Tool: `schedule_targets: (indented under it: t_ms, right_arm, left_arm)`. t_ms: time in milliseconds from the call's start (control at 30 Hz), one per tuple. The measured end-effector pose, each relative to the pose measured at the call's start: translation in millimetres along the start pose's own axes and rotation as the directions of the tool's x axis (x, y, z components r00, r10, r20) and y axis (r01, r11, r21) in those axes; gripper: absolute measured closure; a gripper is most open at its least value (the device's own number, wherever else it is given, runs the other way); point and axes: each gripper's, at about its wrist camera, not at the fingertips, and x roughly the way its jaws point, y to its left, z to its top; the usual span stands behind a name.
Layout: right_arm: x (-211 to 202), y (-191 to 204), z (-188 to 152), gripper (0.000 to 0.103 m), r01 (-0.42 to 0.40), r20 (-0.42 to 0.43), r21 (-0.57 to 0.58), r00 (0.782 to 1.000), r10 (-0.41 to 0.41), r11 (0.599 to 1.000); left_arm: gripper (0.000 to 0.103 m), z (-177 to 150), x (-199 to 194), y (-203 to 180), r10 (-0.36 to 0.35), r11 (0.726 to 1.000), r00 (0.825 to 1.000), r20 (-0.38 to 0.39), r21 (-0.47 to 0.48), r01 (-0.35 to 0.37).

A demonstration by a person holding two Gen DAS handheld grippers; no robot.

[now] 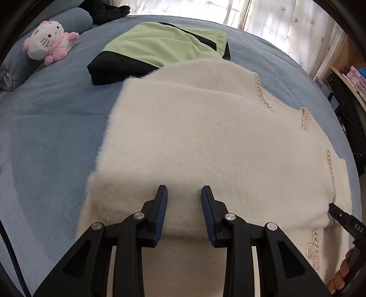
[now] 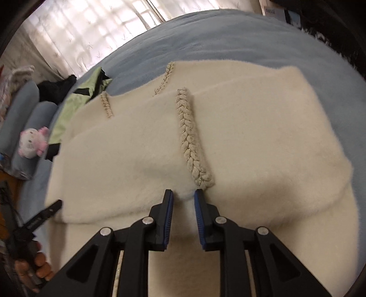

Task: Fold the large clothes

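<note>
A fluffy cream sweater point(image 1: 205, 141) with braided trim lies on the blue bed, its near edge doubled back over itself. It also shows in the right wrist view point(image 2: 251, 141), where a braided strip point(image 2: 191, 137) runs toward me. My left gripper point(image 1: 184, 194) is open just above the folded near edge, with nothing between its pads. My right gripper point(image 2: 183, 196) is open over the same fold, right at the end of the braided strip; its tip shows at the right of the left wrist view point(image 1: 336, 212).
A folded green and black garment point(image 1: 160, 50) lies beyond the sweater. A pink and white plush toy point(image 1: 49, 41) and blue pillows point(image 1: 13, 68) sit at the far left. Curtains point(image 1: 286, 20) hang behind the bed point(image 1: 45, 137); shelves point(image 1: 352, 75) stand at the right.
</note>
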Motion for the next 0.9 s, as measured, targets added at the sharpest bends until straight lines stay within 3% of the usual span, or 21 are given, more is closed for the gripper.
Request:
schedule_targets:
  t_ms: [200,500,800,900]
  right_arm:
    - [2.3,-0.3,1.1,0.083,0.047,-0.007,0.017,0.999,-0.047,0.999]
    - [0.2,12.0,-8.8,0.082,0.13,0.058,-0.009,0.99,-0.129,0.992]
    - [-11.7,19.4,-11.3,0.081,0.164,-0.029,0.016,0.986,-0.164,0.986]
    - [-21.3,17.7,-24.7,0.078,0.125,-0.093,0.046,0.988,-0.121,0.991]
  left_arm:
    - [0.073,2.1,-0.4,-3.7,0.03,1.0,1.0,0.005,0.007,-0.03]
    - [0.065,-3.8,-14.1,-6.6,0.045,0.999,0.999,0.005,0.003,-0.045]
    - [0.064,-18.5,-59.5,-1.8,0.053,0.999,0.998,0.042,-0.003,-0.053]
    - [0.061,-28.1,-81.1,1.0,0.061,0.998,0.996,0.059,0.001,-0.061]
